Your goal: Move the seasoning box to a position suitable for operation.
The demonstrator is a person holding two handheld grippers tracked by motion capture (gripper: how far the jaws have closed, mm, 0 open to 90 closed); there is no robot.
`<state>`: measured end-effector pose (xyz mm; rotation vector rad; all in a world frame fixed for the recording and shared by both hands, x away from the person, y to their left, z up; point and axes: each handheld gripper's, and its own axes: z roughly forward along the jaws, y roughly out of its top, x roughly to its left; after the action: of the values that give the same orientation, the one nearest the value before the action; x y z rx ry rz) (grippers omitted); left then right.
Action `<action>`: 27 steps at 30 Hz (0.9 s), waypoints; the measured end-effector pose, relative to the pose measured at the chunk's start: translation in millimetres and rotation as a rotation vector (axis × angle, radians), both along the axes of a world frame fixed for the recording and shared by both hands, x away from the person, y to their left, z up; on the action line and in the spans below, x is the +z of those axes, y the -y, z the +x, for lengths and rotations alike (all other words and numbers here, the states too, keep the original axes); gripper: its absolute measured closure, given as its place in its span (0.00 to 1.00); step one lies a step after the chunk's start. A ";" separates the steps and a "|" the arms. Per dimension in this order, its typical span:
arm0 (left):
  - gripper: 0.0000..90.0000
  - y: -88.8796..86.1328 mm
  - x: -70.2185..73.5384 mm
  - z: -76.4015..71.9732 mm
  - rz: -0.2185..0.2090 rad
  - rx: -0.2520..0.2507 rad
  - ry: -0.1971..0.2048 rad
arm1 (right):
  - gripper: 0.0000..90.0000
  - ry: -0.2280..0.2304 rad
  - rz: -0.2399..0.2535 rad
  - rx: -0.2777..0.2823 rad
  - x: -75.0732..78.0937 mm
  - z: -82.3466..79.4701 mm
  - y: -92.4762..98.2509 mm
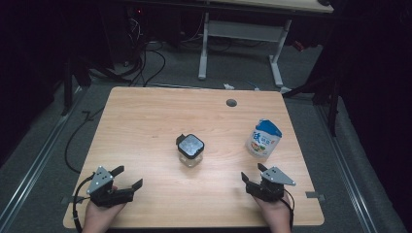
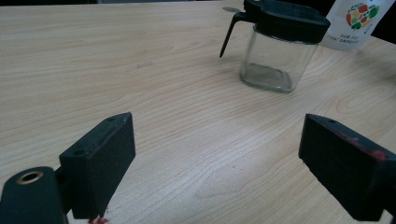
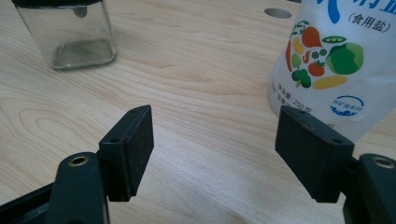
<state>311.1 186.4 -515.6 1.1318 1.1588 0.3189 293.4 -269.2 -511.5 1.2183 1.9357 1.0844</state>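
- My left gripper (image 1: 127,177) rests near the table's (image 1: 145,116) front edge, jaws spread wide, nothing between them.
- My right gripper (image 1: 253,174) sits at the front right, jaws likewise apart and empty.
- The square glass jar (image 1: 190,150) with its black lid stands mid-table, ahead of both and between them.
- The salt bag (image 1: 263,138) stands upright just beyond my right gripper.

I've got a light wood-grain table (image 1: 145,126) under me, with a clear glass jar (image 1: 190,156) wearing a black lid (image 1: 190,144). The salt pouch (image 1: 263,138) is white with a blue top and colourful veggie print. My left gripper (image 1: 127,177) and right gripper (image 1: 252,174) are black with grey plates.
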 end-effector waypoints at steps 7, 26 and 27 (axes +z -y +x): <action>0.16 7.5 -1.7 2.1 0.047 0.013 0.001 | 0.32 0.003 0.000 0.003 -2.3 -1.5 1.6; 0.40 45.0 -4.4 22.8 0.105 0.026 0.001 | 0.36 -0.013 0.027 -0.033 -5.4 -21.1 22.5; 0.43 45.0 -4.4 22.8 0.105 0.026 0.001 | 0.37 -0.015 0.027 -0.030 -6.4 -22.1 22.7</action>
<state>333.9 141.5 -520.0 1.2089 1.1675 0.4043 271.3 -291.9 -517.9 1.2690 1.9139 1.0922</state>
